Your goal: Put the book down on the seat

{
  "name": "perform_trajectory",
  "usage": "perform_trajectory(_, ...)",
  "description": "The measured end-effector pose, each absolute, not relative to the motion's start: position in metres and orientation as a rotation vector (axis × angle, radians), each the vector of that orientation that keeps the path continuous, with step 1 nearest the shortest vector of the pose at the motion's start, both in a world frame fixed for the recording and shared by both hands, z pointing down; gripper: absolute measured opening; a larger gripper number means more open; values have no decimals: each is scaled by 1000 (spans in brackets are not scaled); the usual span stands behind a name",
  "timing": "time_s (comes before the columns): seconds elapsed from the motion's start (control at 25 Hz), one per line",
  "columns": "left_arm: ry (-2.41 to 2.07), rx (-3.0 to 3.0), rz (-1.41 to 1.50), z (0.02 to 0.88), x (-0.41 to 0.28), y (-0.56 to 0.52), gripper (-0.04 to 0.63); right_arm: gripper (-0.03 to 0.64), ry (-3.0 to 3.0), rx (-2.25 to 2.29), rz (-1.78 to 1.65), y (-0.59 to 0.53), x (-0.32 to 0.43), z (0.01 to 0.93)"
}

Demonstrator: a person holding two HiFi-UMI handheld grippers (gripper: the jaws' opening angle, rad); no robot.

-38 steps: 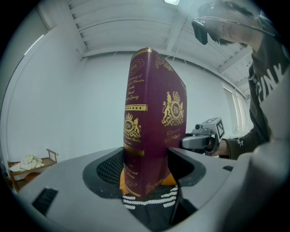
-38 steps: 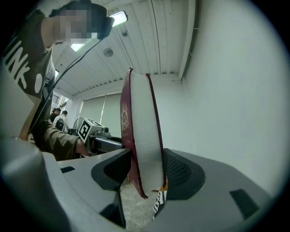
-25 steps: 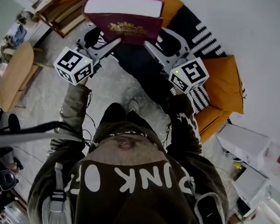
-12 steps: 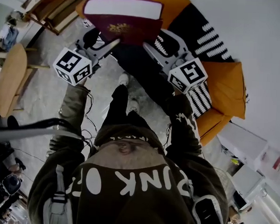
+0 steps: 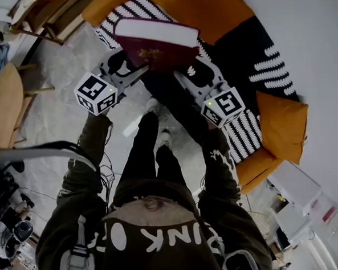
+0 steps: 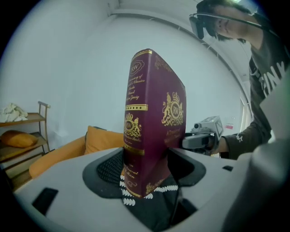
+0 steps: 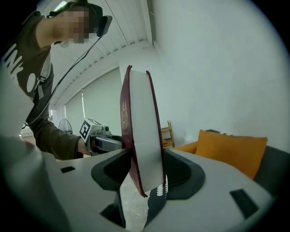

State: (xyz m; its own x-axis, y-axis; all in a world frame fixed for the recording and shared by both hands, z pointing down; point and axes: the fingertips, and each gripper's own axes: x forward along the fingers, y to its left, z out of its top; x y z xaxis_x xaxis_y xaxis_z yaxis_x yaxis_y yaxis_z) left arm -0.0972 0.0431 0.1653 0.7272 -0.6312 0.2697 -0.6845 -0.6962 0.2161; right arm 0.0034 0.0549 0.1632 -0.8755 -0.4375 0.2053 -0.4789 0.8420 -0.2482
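Observation:
A thick maroon book (image 5: pixel 157 45) with gold print and white page edges hangs in the air between both grippers, above the sofa's black seat (image 5: pixel 243 39). My left gripper (image 5: pixel 140 67) is shut on the spine-side corner of the book (image 6: pixel 152 122), which stands upright between its jaws. From the other side, my right gripper (image 5: pixel 181 75) is shut on the page-side corner of the book (image 7: pixel 142 131). Each gripper shows in the other's view: the right gripper (image 6: pixel 204 136) and the left gripper (image 7: pixel 97 136).
The sofa carries orange cushions (image 5: pixel 194 7) and a black-and-white striped throw (image 5: pixel 247 122). A round wooden table (image 5: pixel 2 104) and a wooden shelf (image 5: pixel 56 10) stand at the left. White boxes (image 5: pixel 294 182) sit at the right. The person's feet (image 5: pixel 156 108) are on the pale floor before the sofa.
The person has stepped toward the sofa. Both grippers and the held book have come lower in the head view, and more of the seat and cushions shows beyond them.

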Motion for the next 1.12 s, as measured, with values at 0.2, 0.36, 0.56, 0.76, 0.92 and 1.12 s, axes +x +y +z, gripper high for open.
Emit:
perform_trajectory(0.2, -994, 2538, 288, 271, -115, 9, 293, 212, -2814, 701, 593, 20, -14, 269)
perform_trajectory(0.36, -963, 2464, 323, 347, -110, -12, 292, 212, -2755, 693, 705, -2, -9, 344)
perform_trajectory(0.56, -931, 2389, 354, 433, -104, -32, 293, 213, -2688, 705, 850, -21, -5, 432)
perform_trajectory(0.76, -904, 2295, 374, 507, -114, -43, 293, 215, -2610, 682, 951, -35, -15, 504)
perform_trajectory(0.92, -882, 2237, 407, 557, -117, -43, 293, 216, -2553, 658, 1023, -36, -18, 553)
perform_trajectory(1.12, -869, 2193, 382, 589, -117, -58, 293, 216, -2521, 666, 1100, -52, -17, 584)
